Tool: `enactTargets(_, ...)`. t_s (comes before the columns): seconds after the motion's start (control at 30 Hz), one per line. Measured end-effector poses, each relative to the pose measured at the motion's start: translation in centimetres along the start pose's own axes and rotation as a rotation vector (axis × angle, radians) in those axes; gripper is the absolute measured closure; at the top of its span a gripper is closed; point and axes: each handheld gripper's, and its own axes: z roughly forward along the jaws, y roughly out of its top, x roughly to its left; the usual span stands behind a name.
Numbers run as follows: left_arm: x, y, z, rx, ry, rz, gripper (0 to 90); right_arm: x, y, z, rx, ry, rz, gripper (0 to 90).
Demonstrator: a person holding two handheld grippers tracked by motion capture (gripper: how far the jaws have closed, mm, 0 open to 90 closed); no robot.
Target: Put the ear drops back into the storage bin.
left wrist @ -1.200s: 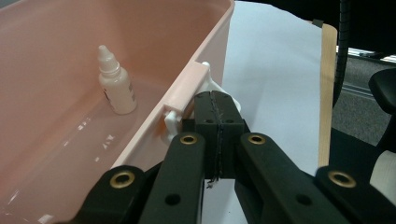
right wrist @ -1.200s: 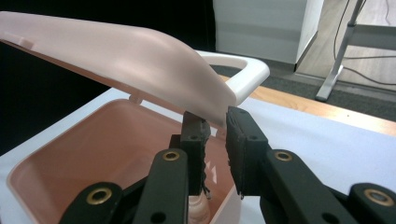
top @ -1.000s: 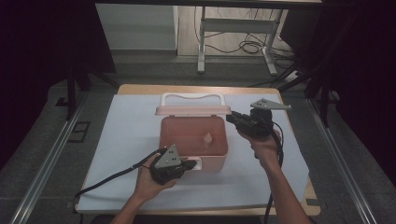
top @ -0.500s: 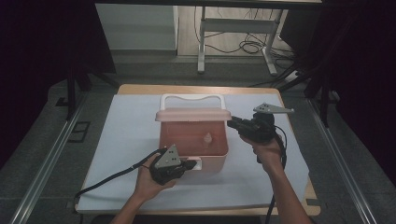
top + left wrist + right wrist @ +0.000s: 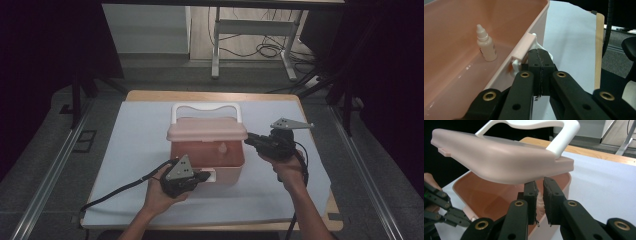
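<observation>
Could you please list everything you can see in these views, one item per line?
box: one, pink, middle of the mat
lid: one, pink, raised over the box's far part
handle: one, white, on the lid
dropper bottle: one, white, upright inside the box
latch: one, white, on the box's near wall
mat: one, pale, covering the table
table: one, wooden
left gripper: one, black, jaws shut at the latch
right gripper: one, black, under the lid's edge; jaws have just been closing, nothing gripped
</observation>
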Motion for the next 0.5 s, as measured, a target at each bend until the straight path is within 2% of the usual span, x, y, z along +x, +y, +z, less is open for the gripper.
enactTargets(0.27, 0.0, 0.0, 0.0, 0.000, 0.000, 0.001, 90.0, 0.1, -1.1, 0.1, 0.026, 0.006, -0.011, 81.6)
enactTargets(0.5, 0.0, 0.0, 0.0, 0.000, 0.000, -0.001, 90.0, 0.1, -1.7, 0.0, 0.045, -0.008, -0.029, 81.5)
